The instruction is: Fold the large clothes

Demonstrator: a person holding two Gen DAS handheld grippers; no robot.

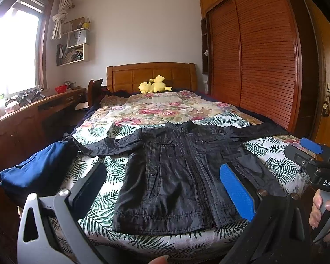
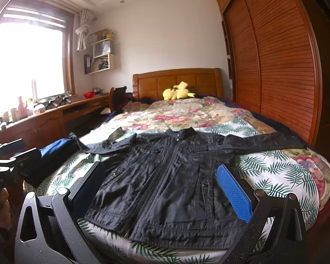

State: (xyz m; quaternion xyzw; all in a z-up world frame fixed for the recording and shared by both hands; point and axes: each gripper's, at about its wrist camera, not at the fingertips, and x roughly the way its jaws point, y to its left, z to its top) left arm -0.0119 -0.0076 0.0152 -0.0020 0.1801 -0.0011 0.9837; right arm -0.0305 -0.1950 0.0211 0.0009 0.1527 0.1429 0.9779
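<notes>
While both claws hover above the foot of the bed, the black jacket [image 1: 176,176] is seen spread flat on the leaf-patterned bedspread [image 1: 281,167], zipped shut, front side up, collar toward the headboard and both sleeves stretched out sideways. Its hem lies near the bedspread's near edge. A folded blue garment [image 1: 37,169] is placed just beyond the jacket's left sleeve, at the side of the bed. Past the jacket's collar, a floral quilt [image 1: 160,107] is laid over the mattress, and a yellow plush toy [image 1: 154,85] rests against the wooden headboard [image 1: 151,72]. The left claw [image 1: 165,187] is held apart over the jacket's lower half, gripping nothing. The right claw [image 2: 162,189] is likewise held wide apart over the jacket, empty.
</notes>
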